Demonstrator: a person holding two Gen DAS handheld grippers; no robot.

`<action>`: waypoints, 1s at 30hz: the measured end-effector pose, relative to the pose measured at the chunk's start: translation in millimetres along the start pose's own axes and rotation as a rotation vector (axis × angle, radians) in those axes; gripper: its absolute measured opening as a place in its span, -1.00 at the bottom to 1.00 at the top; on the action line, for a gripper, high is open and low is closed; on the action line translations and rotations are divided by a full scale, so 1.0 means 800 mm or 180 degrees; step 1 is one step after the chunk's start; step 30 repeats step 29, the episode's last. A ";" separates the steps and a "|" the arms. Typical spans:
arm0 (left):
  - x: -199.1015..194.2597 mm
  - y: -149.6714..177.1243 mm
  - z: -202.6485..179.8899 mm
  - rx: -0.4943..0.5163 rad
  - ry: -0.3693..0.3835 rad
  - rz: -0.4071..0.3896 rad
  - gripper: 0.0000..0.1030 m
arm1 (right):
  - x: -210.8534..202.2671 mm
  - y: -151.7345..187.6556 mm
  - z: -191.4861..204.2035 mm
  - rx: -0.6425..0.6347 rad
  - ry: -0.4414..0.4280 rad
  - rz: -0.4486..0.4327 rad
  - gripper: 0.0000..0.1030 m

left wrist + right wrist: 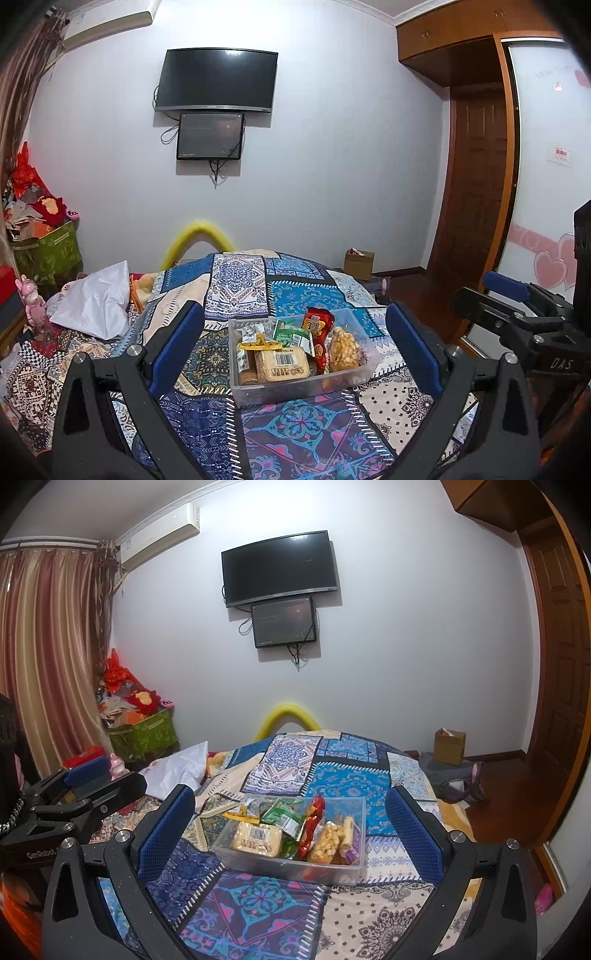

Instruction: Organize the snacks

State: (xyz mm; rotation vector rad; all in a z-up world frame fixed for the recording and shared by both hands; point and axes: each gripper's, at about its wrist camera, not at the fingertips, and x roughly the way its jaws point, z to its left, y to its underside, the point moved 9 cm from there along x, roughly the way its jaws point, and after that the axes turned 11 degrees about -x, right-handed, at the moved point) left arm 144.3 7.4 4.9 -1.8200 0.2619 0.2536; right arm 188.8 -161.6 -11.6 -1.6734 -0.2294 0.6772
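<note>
Snacks (295, 350) all look piled inside the clear bin (295, 395), basically done; both grippers, left (295, 354) and right (291, 834), spread wide, empty.

We see our left gripper (295, 345) spread wide with nothing between its blue pads, above a patchwork bedspread (291, 432). Between them sits a clear plastic bin (258, 397) of snacks: a barcoded cracker pack (282, 363), a red packet (317, 334), a green packet (291, 332). Our right gripper (517, 306) shows at the right edge.

Wall television (218, 79), patchwork bedspread (295, 295)
</note>
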 end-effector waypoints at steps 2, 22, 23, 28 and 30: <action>0.000 0.000 0.000 0.0015 -0.0001 -0.0004 0.94 | 0.000 -0.002 0.001 -0.0007 -0.0002 -0.0003 1.00; 0.003 0.003 -0.001 -0.0008 0.0012 -0.0007 0.93 | 0.001 -0.001 0.003 -0.0004 -0.0002 0.0005 1.00; 0.003 0.004 -0.001 -0.0010 0.0006 -0.0007 0.93 | 0.002 -0.001 0.003 -0.0002 -0.0004 0.0009 1.00; 0.005 0.005 -0.001 -0.0015 0.0023 0.0010 0.94 | 0.004 0.002 0.002 0.0015 -0.0010 0.0023 1.00; 0.006 0.006 -0.001 -0.0011 0.0018 0.0014 0.94 | 0.004 0.002 0.002 0.0015 -0.0009 0.0024 1.00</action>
